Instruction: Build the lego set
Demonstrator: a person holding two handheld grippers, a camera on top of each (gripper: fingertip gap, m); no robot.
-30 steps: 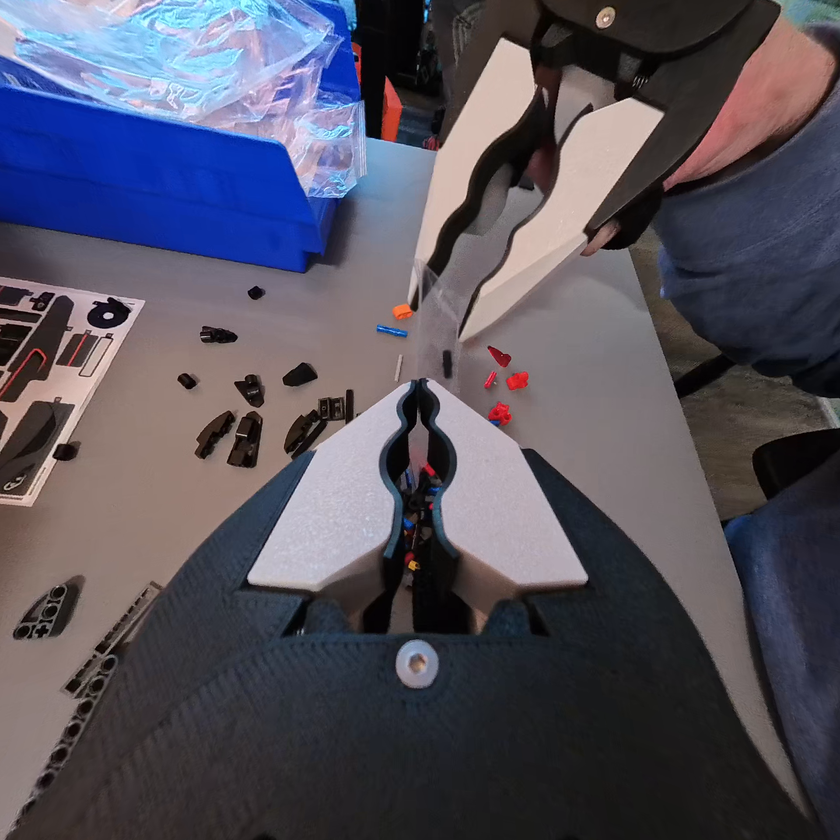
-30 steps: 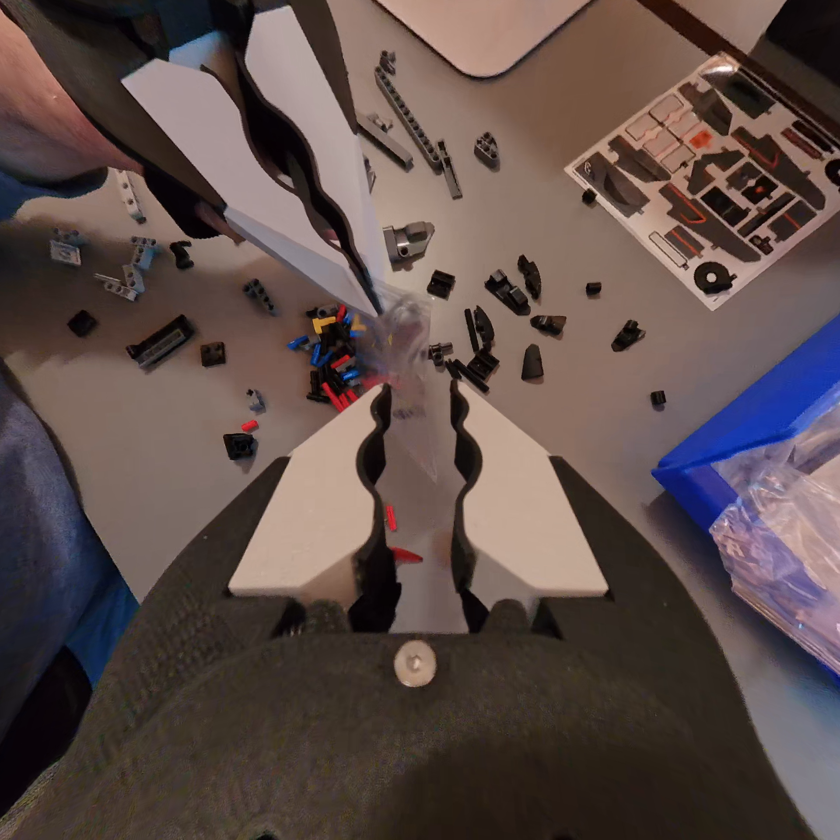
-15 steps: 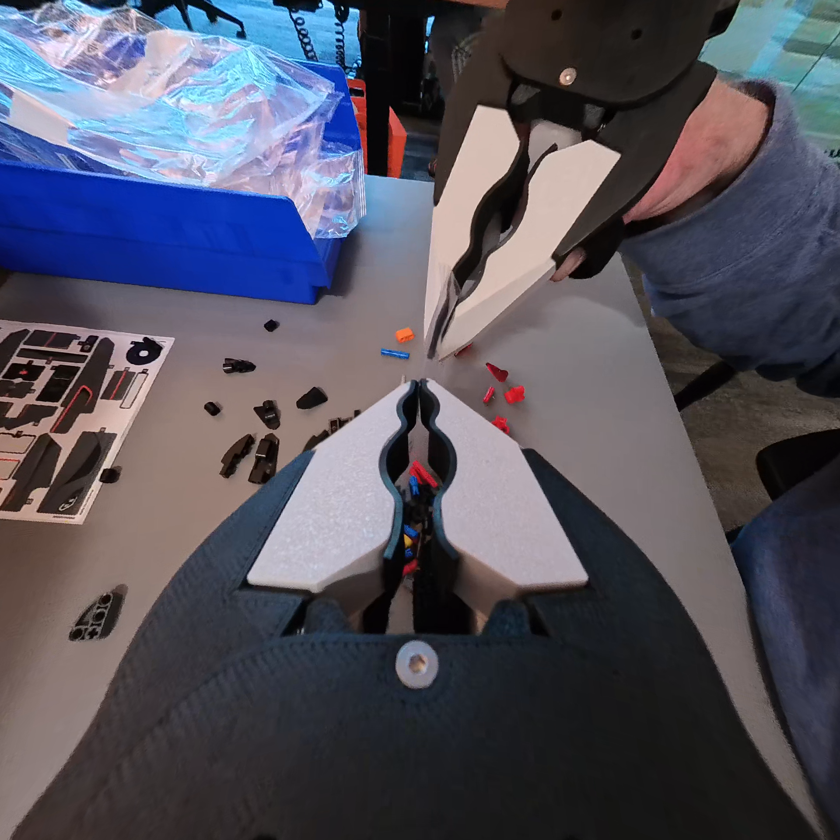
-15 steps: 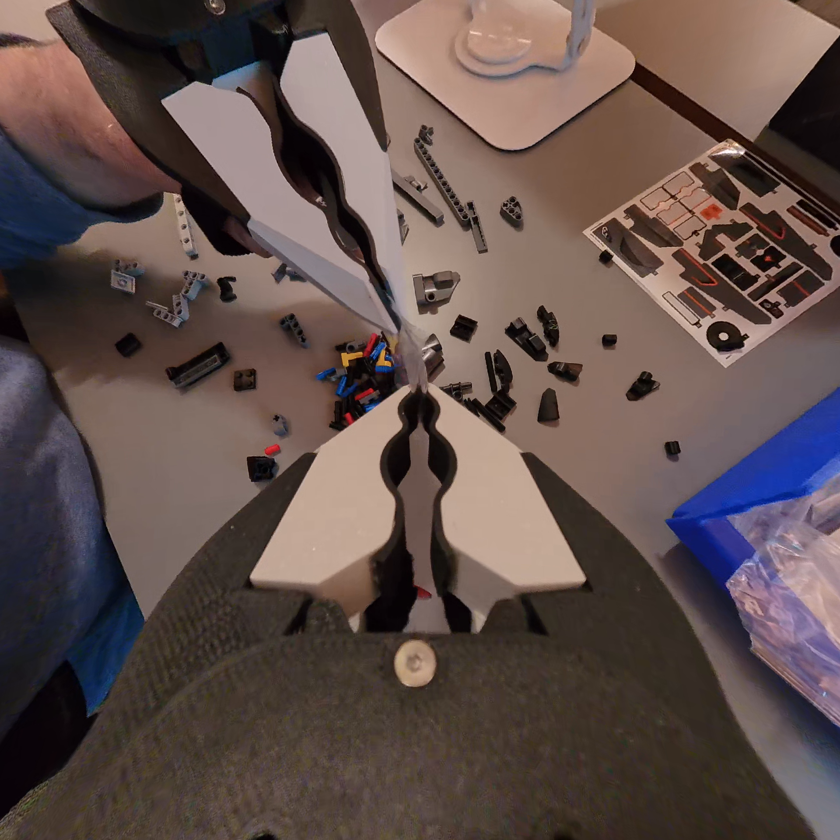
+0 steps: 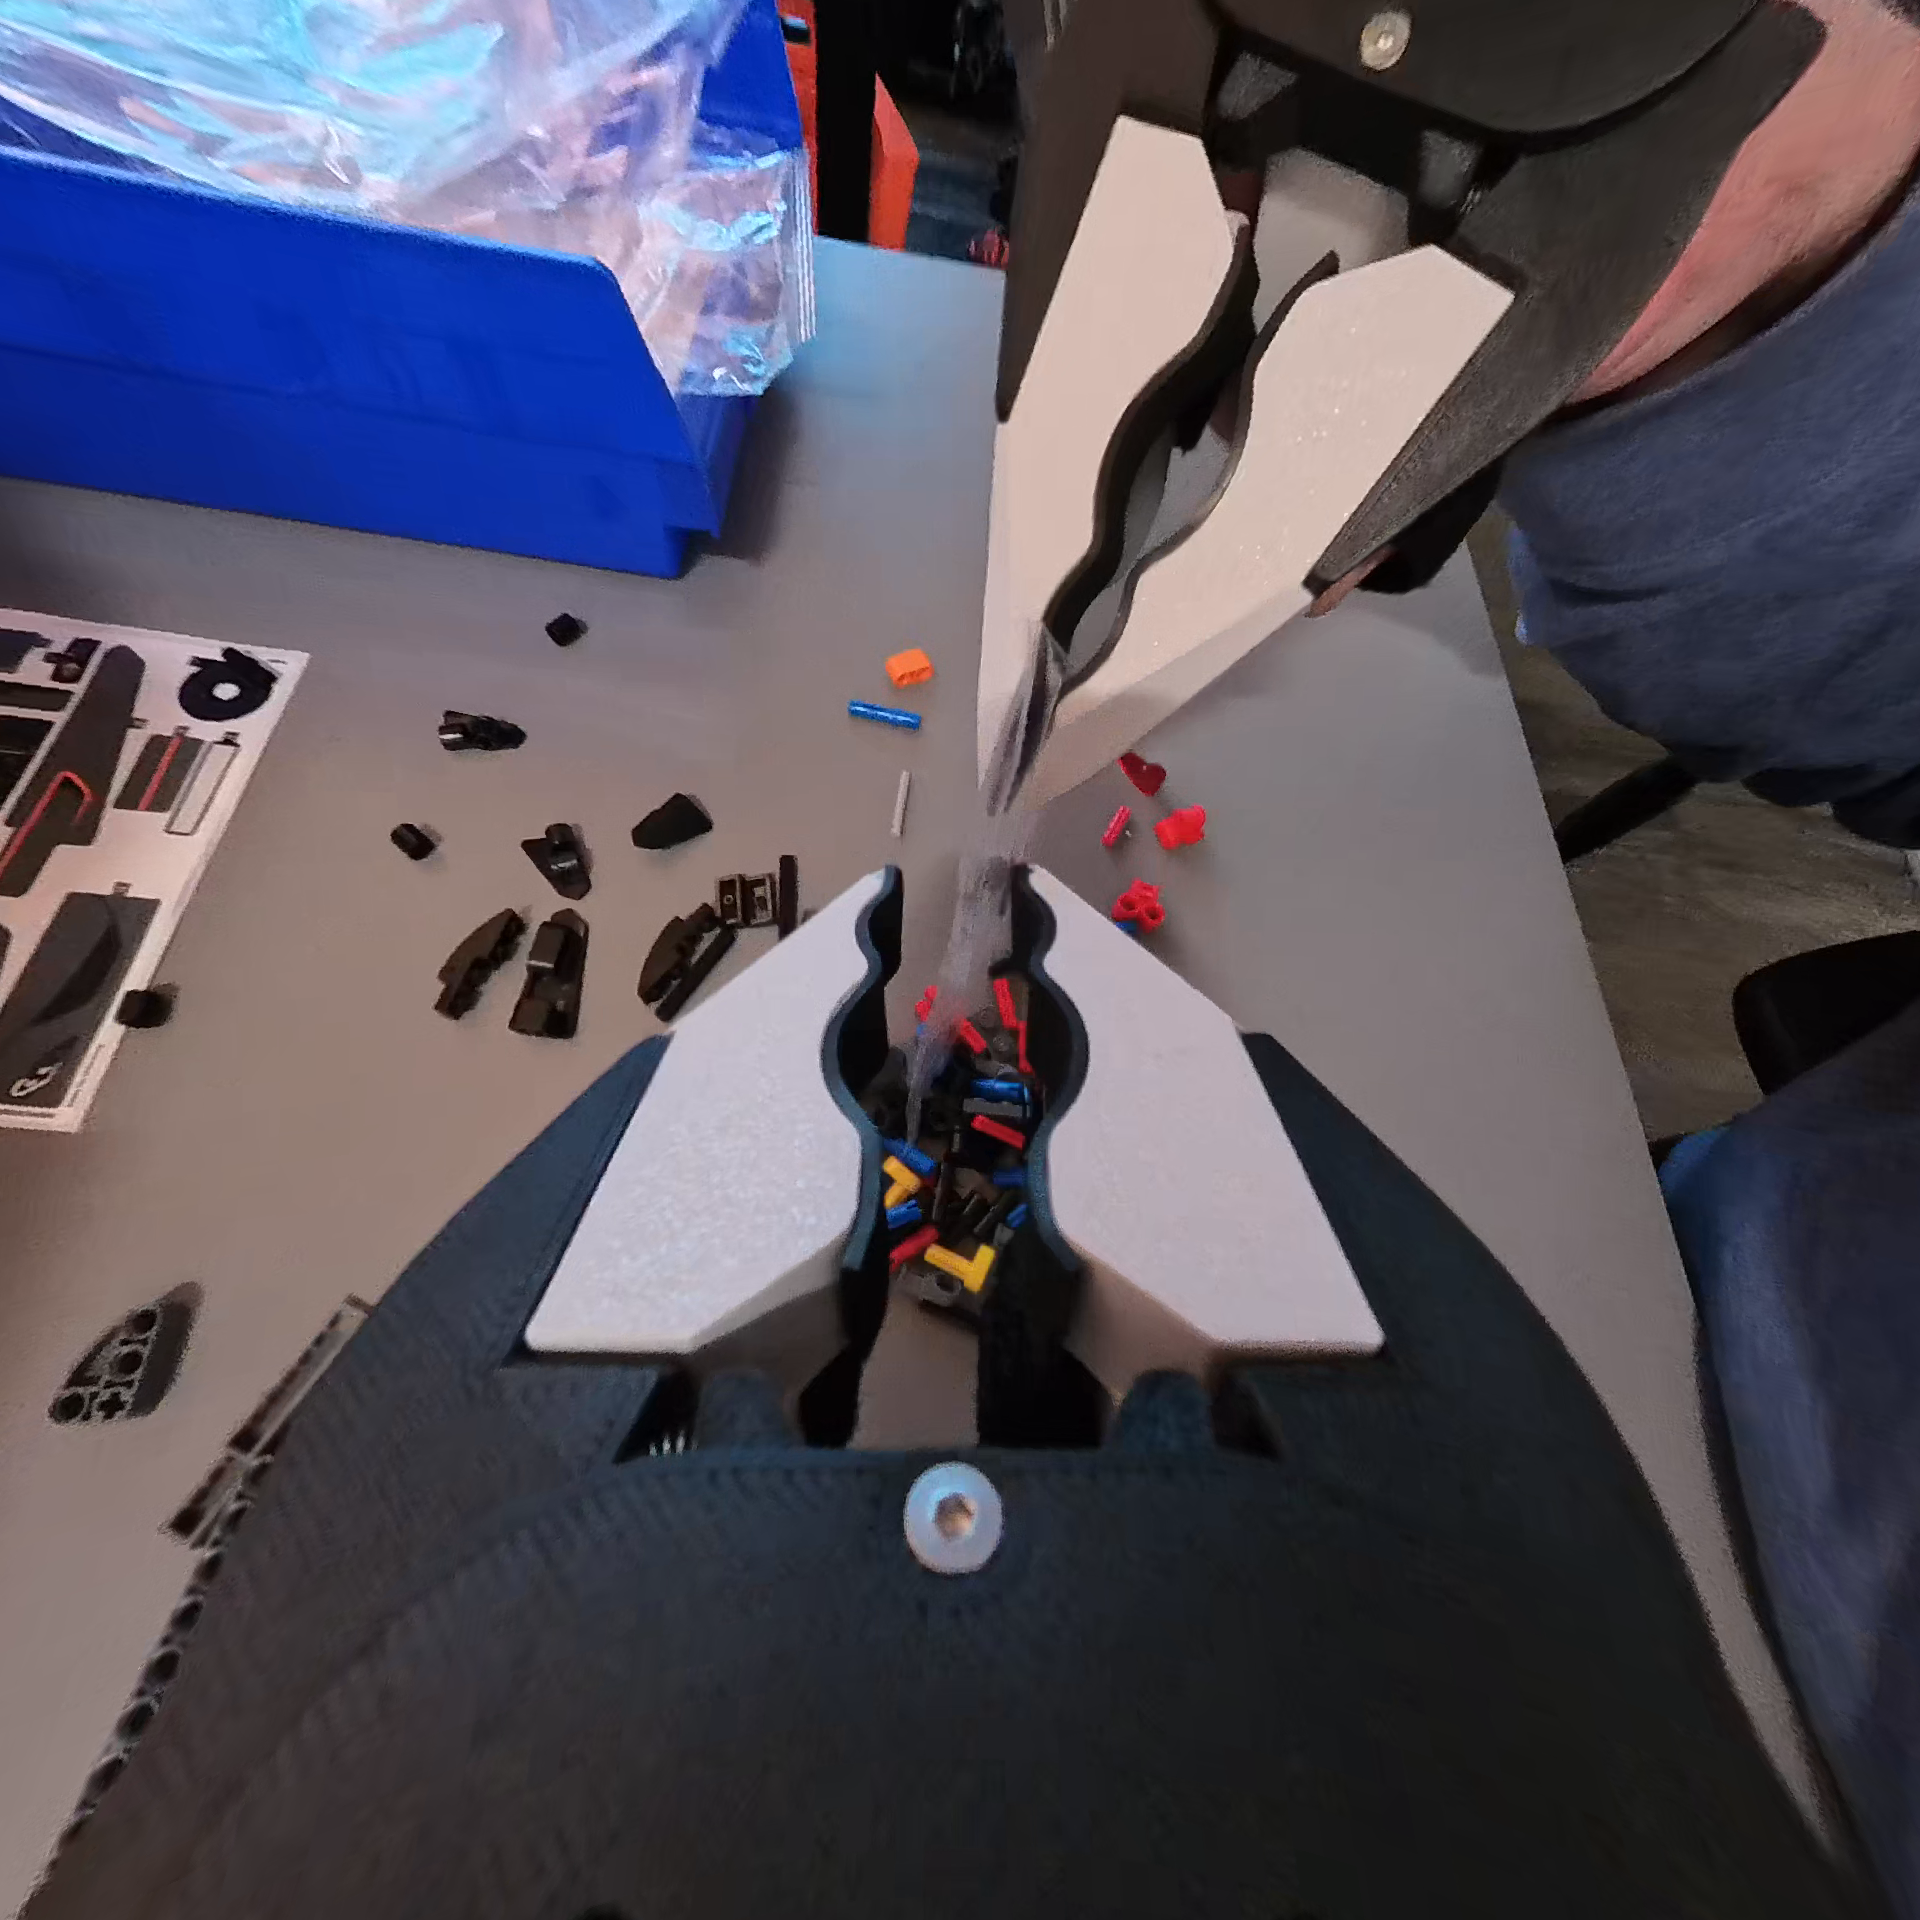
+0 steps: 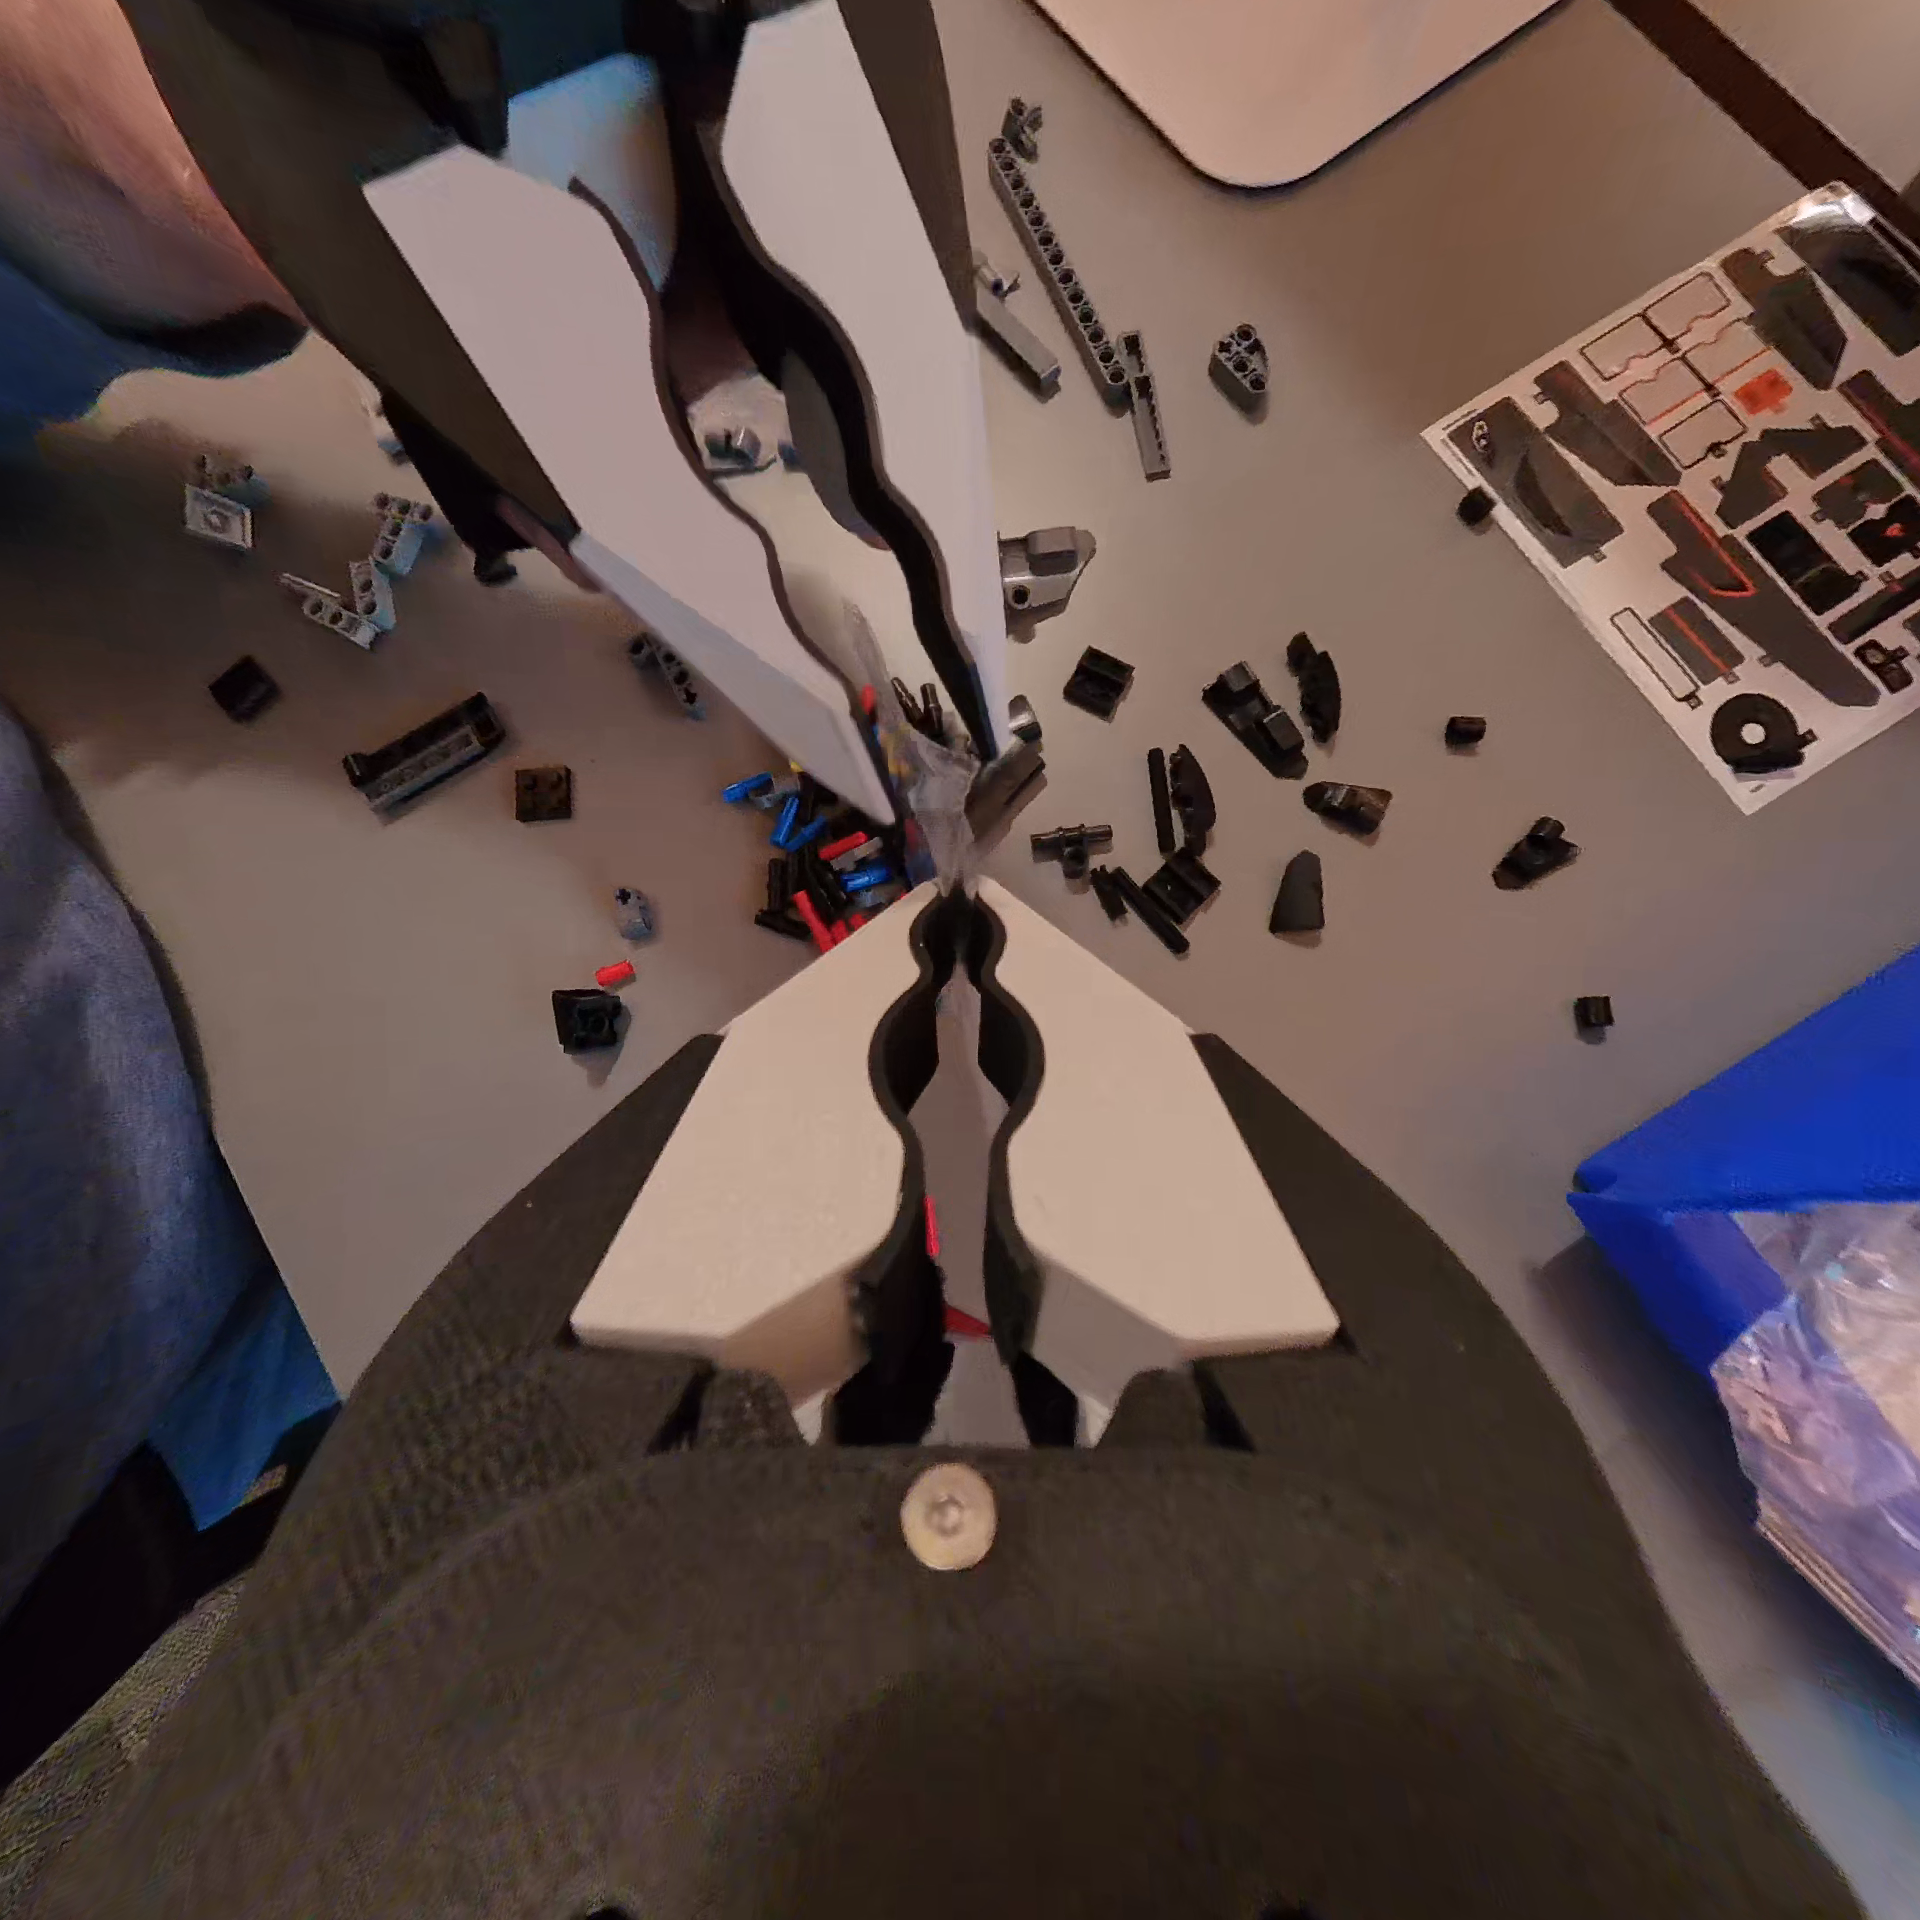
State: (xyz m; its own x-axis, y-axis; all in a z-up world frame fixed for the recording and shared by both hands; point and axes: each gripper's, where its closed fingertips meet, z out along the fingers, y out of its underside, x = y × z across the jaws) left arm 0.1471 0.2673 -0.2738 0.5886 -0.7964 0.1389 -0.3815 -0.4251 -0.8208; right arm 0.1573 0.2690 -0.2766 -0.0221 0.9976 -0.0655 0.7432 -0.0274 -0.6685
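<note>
A small clear plastic bag [image 5: 982, 904] hangs between my two grippers over a pile of small red, blue, black and yellow pins [image 5: 961, 1153] on the grey table. My left gripper [image 5: 958, 883] is open, and the bag runs loosely through the gap between its jaws. My right gripper [image 6: 951, 896] is shut on the bag [image 6: 940, 821] at its tips. In the left wrist view the right gripper [image 5: 1023, 748] comes down from above, just beyond the left gripper's tips. In the right wrist view the left gripper [image 6: 940, 769] stands over the pin pile [image 6: 821, 852].
A blue bin [image 5: 312, 364] of plastic bags stands at the back. A sticker sheet [image 6: 1714, 499], black pieces [image 5: 551, 956], red pieces [image 5: 1153, 842], an orange piece [image 5: 910, 667], a long grey beam [image 6: 1060, 281] and light grey pieces [image 6: 353, 582] lie about. The grippers are tip to tip, or close to it. The left tips stand about 20 cm off the long grey beam [image 6: 1060, 281].
My right gripper shut on the bag a moment ago and stays shut. My left gripper, shut on the bag before, has now opened and let go of it.
</note>
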